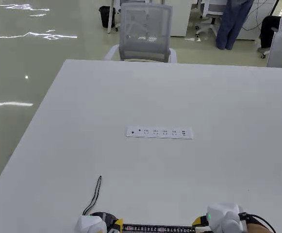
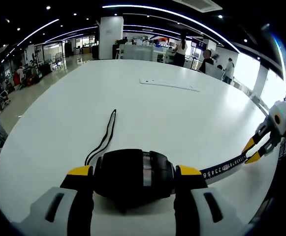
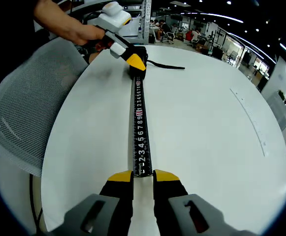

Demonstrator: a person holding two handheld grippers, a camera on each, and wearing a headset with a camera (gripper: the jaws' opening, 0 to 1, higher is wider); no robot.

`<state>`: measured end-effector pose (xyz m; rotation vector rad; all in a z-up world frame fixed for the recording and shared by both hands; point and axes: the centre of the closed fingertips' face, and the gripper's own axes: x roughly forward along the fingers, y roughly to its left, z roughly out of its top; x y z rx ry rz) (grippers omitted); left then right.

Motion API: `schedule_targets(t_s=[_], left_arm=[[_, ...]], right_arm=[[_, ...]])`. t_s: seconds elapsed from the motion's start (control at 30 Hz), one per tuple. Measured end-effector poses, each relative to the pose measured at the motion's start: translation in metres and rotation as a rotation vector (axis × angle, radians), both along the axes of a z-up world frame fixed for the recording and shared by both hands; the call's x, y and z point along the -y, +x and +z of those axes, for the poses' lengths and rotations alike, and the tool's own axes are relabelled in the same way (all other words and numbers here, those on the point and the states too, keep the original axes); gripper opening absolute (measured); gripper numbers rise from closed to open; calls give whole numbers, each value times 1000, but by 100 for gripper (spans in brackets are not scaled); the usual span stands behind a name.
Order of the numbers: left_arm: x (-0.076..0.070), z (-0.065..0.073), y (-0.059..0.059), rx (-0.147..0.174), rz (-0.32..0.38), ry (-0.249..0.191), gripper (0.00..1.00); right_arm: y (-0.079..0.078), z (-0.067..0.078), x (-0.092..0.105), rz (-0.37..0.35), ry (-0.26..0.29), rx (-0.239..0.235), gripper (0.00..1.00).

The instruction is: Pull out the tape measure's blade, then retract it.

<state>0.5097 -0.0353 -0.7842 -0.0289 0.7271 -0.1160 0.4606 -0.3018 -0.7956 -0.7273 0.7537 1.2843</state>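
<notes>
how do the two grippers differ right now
The left gripper grips the black case; the right gripper pinches the end of the blade. The left's jaws stand wide apart around the case; the right's are close together on the thin blade. Both have yellow jaw tips and sit low over the white table.

At the near edge of the desk, the left gripper has a white moulded body. Its fingers run from pale grey bases, each with a dark oblong slot, through black to yellow tips. The right gripper, further along that desk edge, is built alike, with a rounded white shell, a small green light and a thin black cable behind it.
</notes>
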Motion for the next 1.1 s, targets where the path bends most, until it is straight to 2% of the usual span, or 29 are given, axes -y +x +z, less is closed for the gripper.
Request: schedule_targets(t_s=[0.73, 1.1], left_arm=[[0, -2, 2, -11, -5, -4, 64], [0, -3, 2, -12, 0, -23, 64]], right_arm=[[5, 1, -3, 7, 0, 2, 13], [6, 2, -5, 6, 0, 4, 13]])
